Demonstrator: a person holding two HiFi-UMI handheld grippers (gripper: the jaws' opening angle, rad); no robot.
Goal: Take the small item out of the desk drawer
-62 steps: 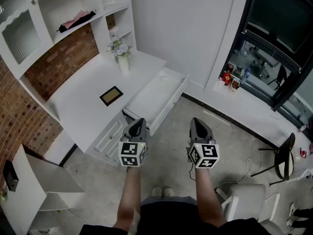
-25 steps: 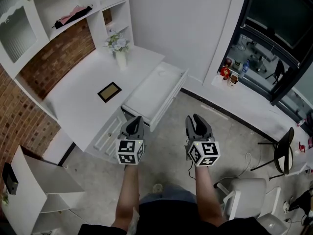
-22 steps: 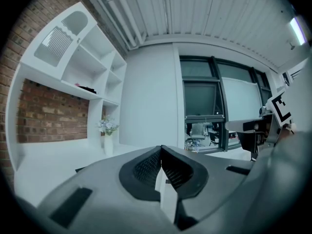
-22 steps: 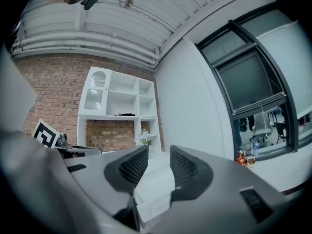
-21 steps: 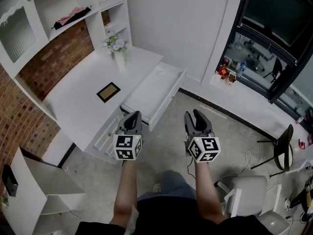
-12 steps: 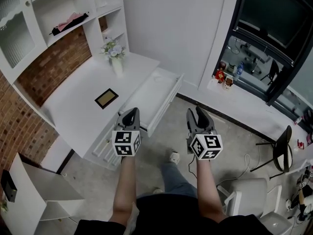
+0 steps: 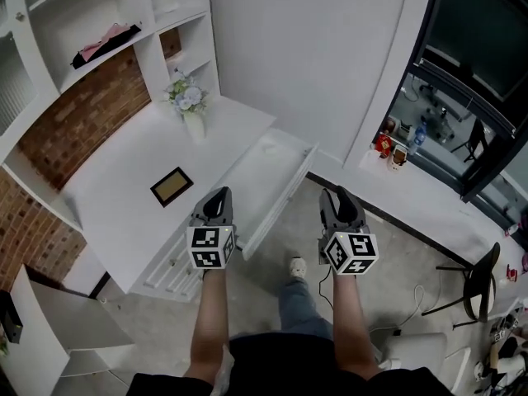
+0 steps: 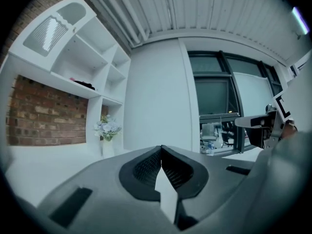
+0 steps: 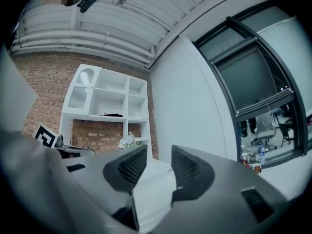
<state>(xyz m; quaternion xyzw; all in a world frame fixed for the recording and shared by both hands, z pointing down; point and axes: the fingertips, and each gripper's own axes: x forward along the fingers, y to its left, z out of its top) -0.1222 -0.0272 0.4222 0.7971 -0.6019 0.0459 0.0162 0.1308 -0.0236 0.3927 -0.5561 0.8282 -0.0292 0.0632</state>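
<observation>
The white desk (image 7: 124,172) stands at the left with its drawer (image 7: 276,176) pulled open toward me. The drawer's inside looks plain white, and I cannot make out a small item in it. My left gripper (image 7: 218,196) hovers at the drawer's front corner, its jaws shut with nothing between them (image 8: 161,149). Out over the floor to the right of the drawer is my right gripper (image 7: 339,196). Its jaws are opening, and the gap between them is empty (image 9: 159,152).
A vase of flowers (image 7: 188,106) and a dark framed plate (image 7: 172,186) sit on the desk. Shelves (image 7: 103,44) above hold a pink and black item. A window ledge with small bottles (image 7: 394,148) runs at the right; a black stool (image 7: 483,271) stands beyond.
The person has stepped toward the desk, so both grippers now sit nearer the open drawer. The right gripper's jaws have spread apart; the left stays shut.
</observation>
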